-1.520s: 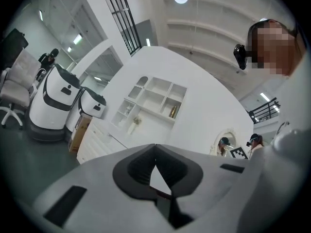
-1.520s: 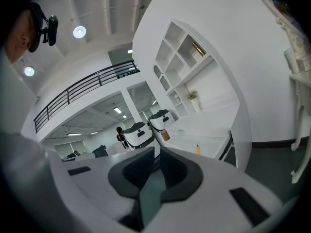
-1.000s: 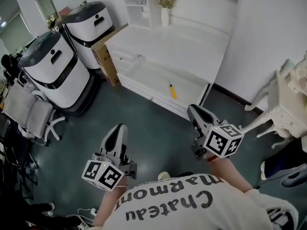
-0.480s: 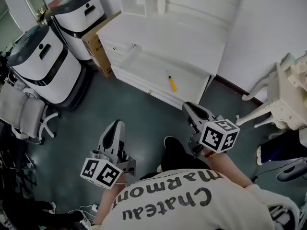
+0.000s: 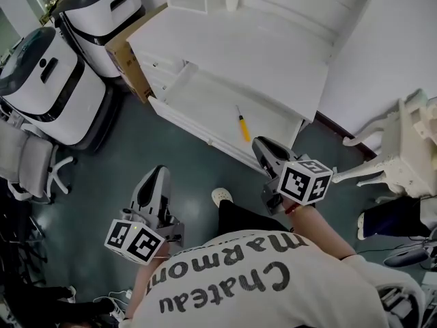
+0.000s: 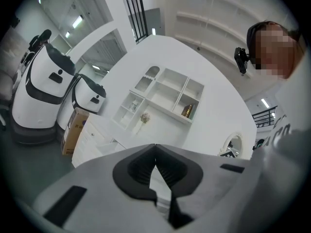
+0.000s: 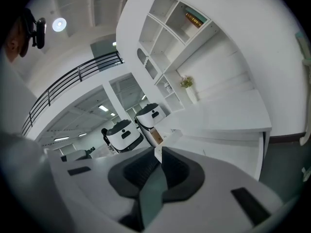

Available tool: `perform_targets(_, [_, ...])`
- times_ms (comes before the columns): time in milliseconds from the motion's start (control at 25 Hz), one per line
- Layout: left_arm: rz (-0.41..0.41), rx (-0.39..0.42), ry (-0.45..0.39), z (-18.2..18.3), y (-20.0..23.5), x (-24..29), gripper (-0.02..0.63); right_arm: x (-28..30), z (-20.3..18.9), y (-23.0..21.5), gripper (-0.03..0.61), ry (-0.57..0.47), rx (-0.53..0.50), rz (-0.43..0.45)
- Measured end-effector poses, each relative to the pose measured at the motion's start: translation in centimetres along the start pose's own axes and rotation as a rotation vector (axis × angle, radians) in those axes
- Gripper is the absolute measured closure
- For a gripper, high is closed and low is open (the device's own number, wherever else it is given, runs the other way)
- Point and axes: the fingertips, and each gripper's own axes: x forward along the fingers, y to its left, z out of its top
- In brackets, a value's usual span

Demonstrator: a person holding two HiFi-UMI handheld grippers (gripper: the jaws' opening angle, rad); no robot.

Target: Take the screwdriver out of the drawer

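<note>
The screwdriver point(image 5: 242, 126), with a yellow handle and a thin shaft, lies in the open white drawer point(image 5: 198, 98) of the white desk point(image 5: 252, 50). My right gripper point(image 5: 259, 143) is shut and empty; it hovers over the floor just in front of the drawer's front edge, slightly right of the screwdriver. My left gripper point(image 5: 159, 172) is also shut and empty, further back over the dark floor and left of the drawer. In the left gripper view the left gripper point(image 6: 155, 146) faces the desk. The right gripper point(image 7: 159, 150) shows its jaws together in front of the drawer.
Two white-and-black machines point(image 5: 44, 91) point(image 5: 106, 16) and a cardboard box point(image 5: 126, 57) stand left of the desk. A grey chair point(image 5: 27, 159) is at the far left. White ornate furniture point(image 5: 403, 142) stands to the right. The person's shoe point(image 5: 222, 197) is between the grippers.
Both grippers have come forward toward the desk, and the drawer now lies closer. The right gripper's tip has reached the drawer's front edge. A foot has stepped into view.
</note>
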Motion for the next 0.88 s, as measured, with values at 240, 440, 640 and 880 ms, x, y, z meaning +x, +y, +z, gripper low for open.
perform_targets(240, [0.039,0.027,-0.014,3.0,2.6,4.7,0.589,5.3,1.8,-6.5,0.531,0.108,-0.069,-0.074])
perform_targets(440, [0.115,0.022,-0.020,3.7,5.2,6.5,0.589,10.1,1.1,-11.5,0.529,0.211,-0.072,-0.089])
perform_targets(640, [0.197,0.012,-0.043,4.5,8.0,7.1,0.589,14.0,-1.1,-15.6,0.528,0.337,-0.077,-0.124])
perform_targets(880, [0.243,-0.015,-0.020,3.9,9.9,8.8,0.590,17.2,-4.7,-18.5,0.397,0.464,-0.077,-0.121])
